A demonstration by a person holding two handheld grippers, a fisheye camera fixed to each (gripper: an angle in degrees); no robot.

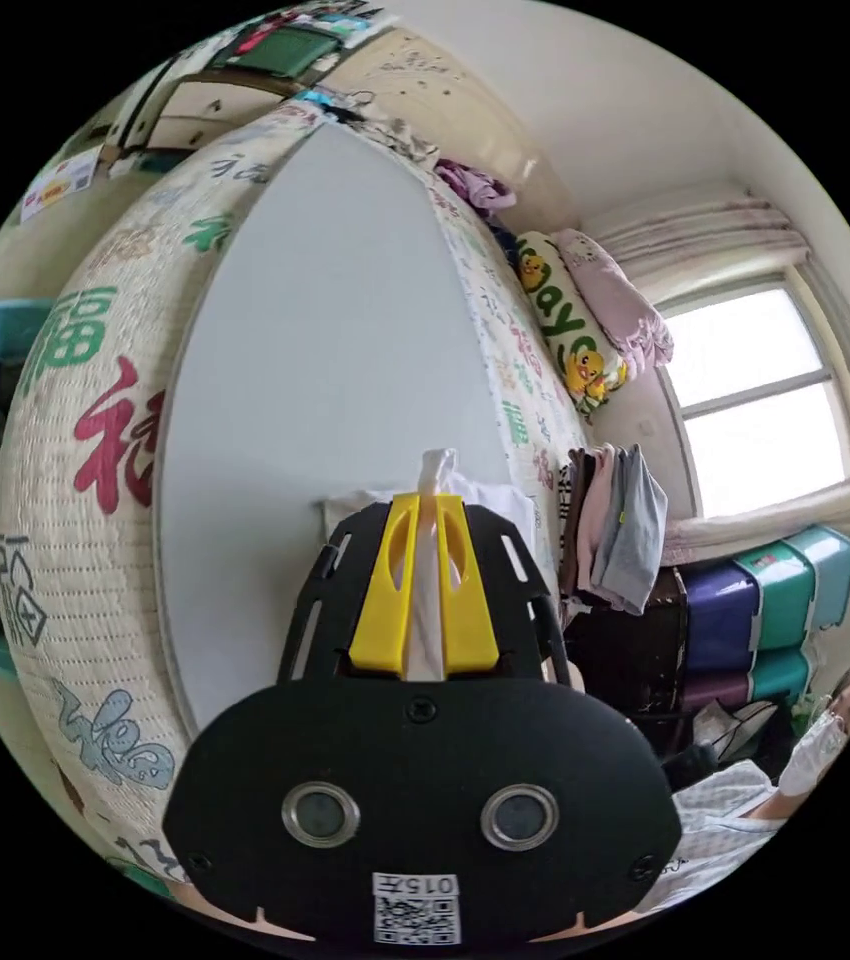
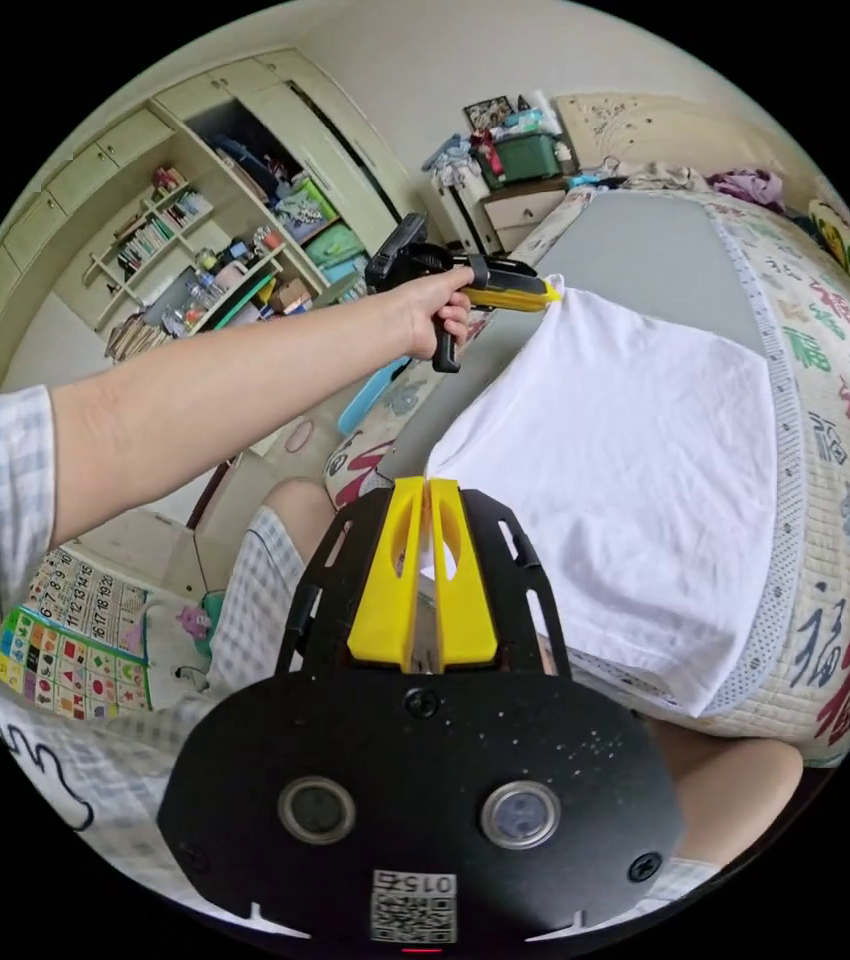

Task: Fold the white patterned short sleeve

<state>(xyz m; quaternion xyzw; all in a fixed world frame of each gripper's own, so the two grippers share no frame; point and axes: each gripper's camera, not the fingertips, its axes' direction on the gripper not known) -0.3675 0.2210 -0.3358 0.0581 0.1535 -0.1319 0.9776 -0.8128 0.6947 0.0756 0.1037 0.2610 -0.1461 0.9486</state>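
On the grey sheet (image 2: 645,240) of a bed lies the white shirt (image 2: 635,470), its pattern seemingly hidden. Right gripper (image 2: 428,488) clamps its near corner; left gripper (image 2: 545,293) pinches the far one. Beyond stand shelves (image 2: 195,270) and a window (image 1: 765,400).

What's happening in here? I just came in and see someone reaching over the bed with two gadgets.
A person is folding a white shirt on the grey board laid across the bed. The left tool, held in the person's hand, is clamped on one corner of the shirt, lifted off the board. The right tool pinches the near corner. The rest of the shirt lies spread on the board, so the fold looks under way, not finished.
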